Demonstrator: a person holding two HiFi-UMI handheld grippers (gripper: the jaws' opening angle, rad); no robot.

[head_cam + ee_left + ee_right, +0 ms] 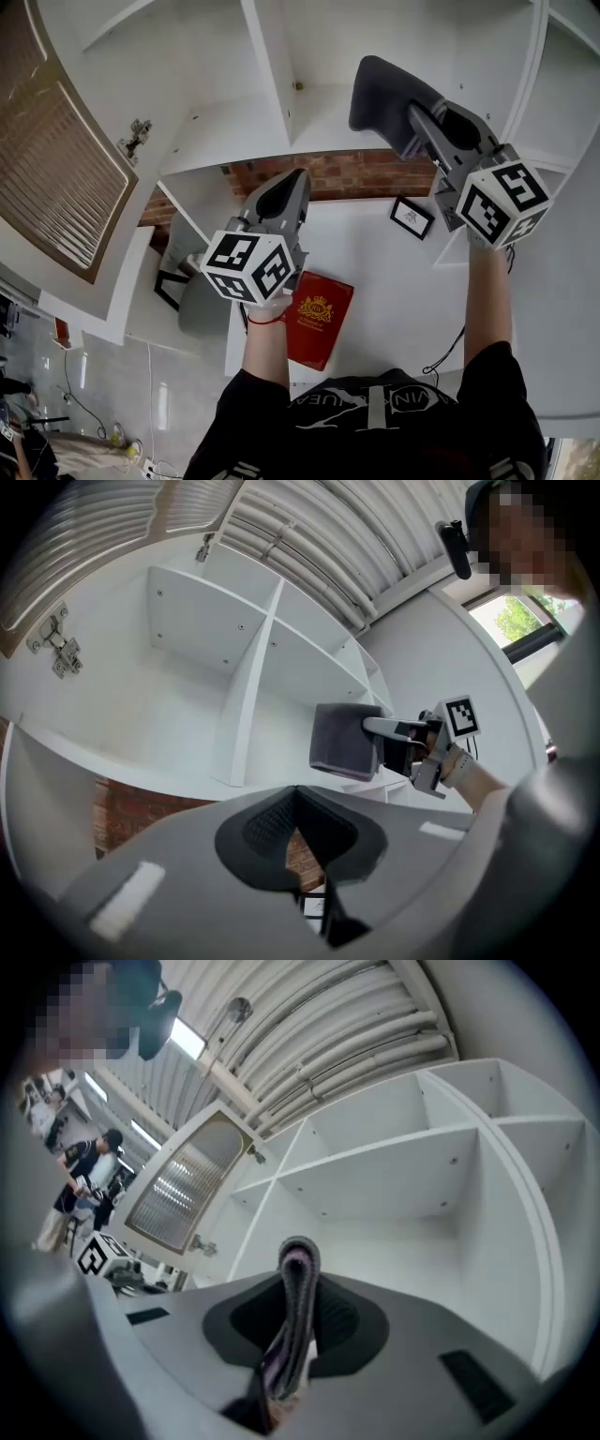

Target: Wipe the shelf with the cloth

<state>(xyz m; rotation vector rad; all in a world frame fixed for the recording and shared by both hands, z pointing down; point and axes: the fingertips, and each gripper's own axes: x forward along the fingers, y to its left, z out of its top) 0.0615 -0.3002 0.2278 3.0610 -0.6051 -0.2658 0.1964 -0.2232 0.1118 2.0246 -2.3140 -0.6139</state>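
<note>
My right gripper (415, 120) is shut on a folded dark grey cloth (384, 94), held up in front of the white shelf unit (234, 131), just right of its upright divider (274, 70). In the right gripper view the cloth (295, 1321) stands edge-on between the jaws, with the shelf compartments (394, 1204) beyond it. The left gripper view shows the cloth (343, 741) hanging from that gripper (386, 731). My left gripper (292, 180) is lower, in front of the brick wall, with its jaws together and nothing between them (297, 803).
A cabinet door with a ribbed panel (56, 159) stands open at the left, its hinge (138, 134) on the shelf side. Below lie a red book (319, 319) and a small framed picture (412, 217) on a white desk (394, 281). A brick wall (361, 173) shows under the shelf.
</note>
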